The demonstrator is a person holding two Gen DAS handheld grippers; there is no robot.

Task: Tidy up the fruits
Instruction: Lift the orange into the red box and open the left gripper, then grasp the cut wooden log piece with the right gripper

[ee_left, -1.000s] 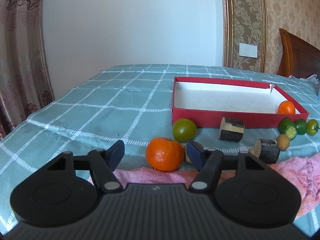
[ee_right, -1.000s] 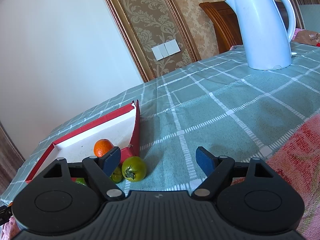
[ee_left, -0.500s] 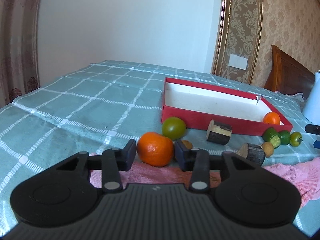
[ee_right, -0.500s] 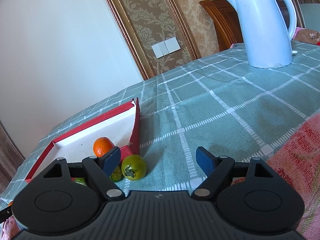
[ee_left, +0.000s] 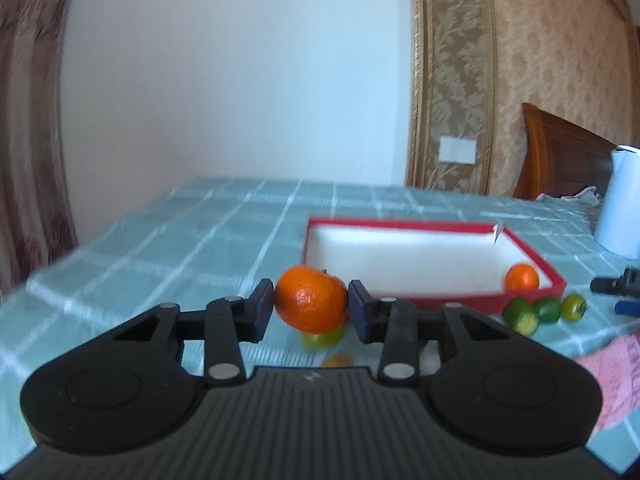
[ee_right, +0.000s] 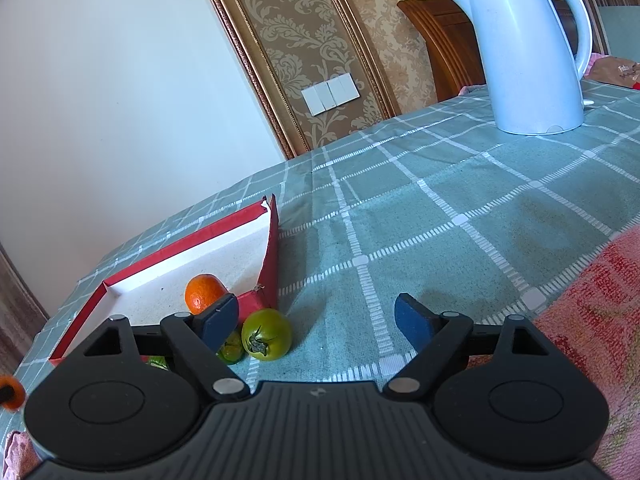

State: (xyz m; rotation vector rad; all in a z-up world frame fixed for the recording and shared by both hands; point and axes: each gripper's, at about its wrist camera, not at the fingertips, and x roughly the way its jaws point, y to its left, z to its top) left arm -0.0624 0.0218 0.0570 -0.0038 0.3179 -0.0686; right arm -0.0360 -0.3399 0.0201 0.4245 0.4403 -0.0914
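- A bedroom-like room with a pale wall and patterned wallpaper; the work happens on a table under a green checked cloth (ee_right: 460,200), with a pink towel (ee_right: 592,320) at its near edge.
- The white kettle (ee_right: 532,48) stands well beyond the red box, toward the far right of the cloth.
- The red box (ee_left: 532,258), shallow and white inside, is the landmark: one small orange (ee_left: 521,277) already lies in its near right corner.
- The left claw (ee_left: 311,309) now pinches a large orange (ee_left: 311,298) between its blue pads. A second ago that fruit sat on the cloth between spread fingers; now it is lifted clear and hangs just before the box's near left corner. The view is blurred, so the claw seems to be on the move.
- My reading: the pick is done, and the carry into the box comes next.
- The right claw (ee_right: 316,320) is spread wide and holds nothing, as it was a second ago, hovering by the box's near right corner.
- A green tomato (ee_right: 267,334) lies just outside that corner, near the right claw's left pad.
- Three small green fruits (ee_left: 542,312) sit in a row along the box's front right; they are still to be sorted.
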